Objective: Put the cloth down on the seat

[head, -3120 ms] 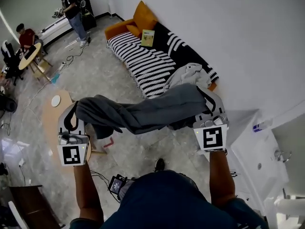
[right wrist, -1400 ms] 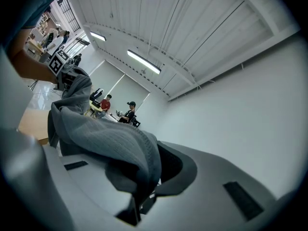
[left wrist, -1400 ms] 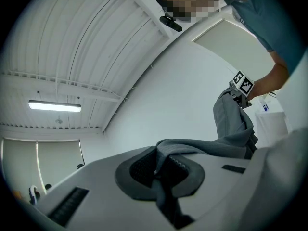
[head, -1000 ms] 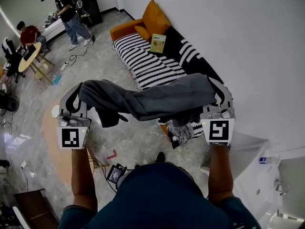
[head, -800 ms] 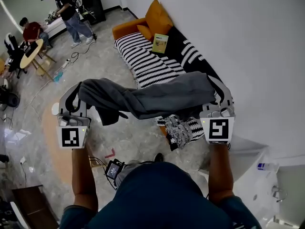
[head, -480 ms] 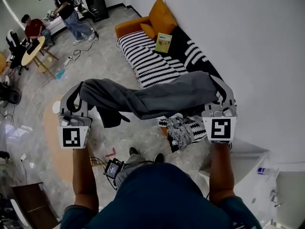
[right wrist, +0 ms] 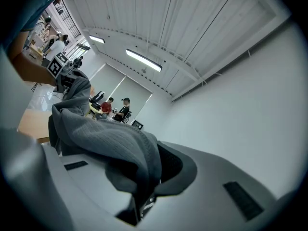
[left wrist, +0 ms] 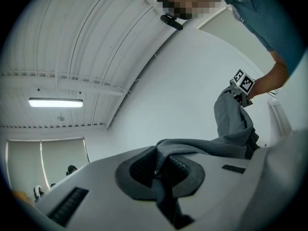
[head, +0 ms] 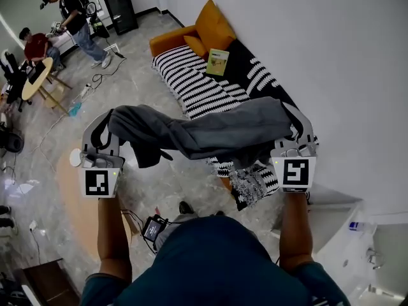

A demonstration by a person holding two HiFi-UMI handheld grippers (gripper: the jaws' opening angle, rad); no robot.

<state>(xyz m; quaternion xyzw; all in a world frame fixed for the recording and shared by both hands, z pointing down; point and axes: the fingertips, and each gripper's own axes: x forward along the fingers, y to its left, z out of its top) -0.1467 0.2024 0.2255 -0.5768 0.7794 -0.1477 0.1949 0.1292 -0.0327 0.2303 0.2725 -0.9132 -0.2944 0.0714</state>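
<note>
Both forearms stretch forward, level; the left hand-held gripper [head: 103,122] and right hand-held gripper [head: 296,121] each clench one end of the cloth [head: 204,134], stretched sideways.

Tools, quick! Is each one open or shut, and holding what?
Left tool: shut on the grey cloth.
Right tool: shut on the same cloth.

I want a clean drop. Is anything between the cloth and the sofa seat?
Nothing visible stands between the grey cloth, clamped by left gripper and right gripper, and the striped seat. A booklet lies at its far end by the orange cushion; the near end is hidden.
</note>
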